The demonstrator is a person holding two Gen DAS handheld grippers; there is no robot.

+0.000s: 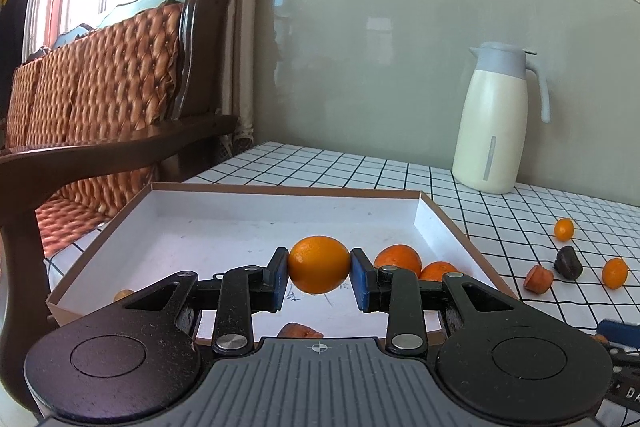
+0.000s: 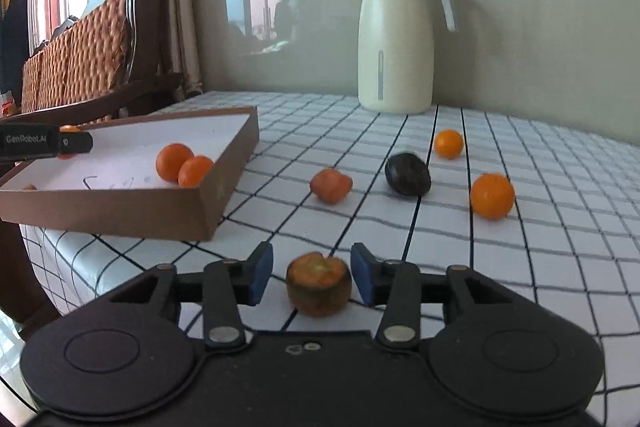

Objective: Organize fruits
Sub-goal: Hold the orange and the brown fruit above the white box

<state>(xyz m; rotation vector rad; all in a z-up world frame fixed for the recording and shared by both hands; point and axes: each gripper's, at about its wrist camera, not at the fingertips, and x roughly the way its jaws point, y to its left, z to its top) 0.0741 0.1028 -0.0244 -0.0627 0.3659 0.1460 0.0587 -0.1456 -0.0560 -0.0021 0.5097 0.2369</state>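
Orange (image 1: 319,264) being gripped by left fingers (image 1: 319,277) over box (image 1: 280,189), centre frame, for dropping in; right fingers (image 2: 312,273) w/ gap, straddling persimmon (image 2: 319,284) on tabletop (image 2: 520,267).

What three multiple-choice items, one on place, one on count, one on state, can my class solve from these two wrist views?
1. Where does the cream jug stand?
A) in the box
B) on the checked cloth, by the wall
C) on the chair

2. How many near-black fruits lie on the cloth?
A) one
B) two
C) three

3. What is the left gripper doing?
A) hanging open, empty
B) gripping an orange
C) resting on the cloth

Answers:
B, the jug stands on the cloth near the wall.
A, a single dark fruit lies among orange ones.
B, both blue pads press the orange above the box.
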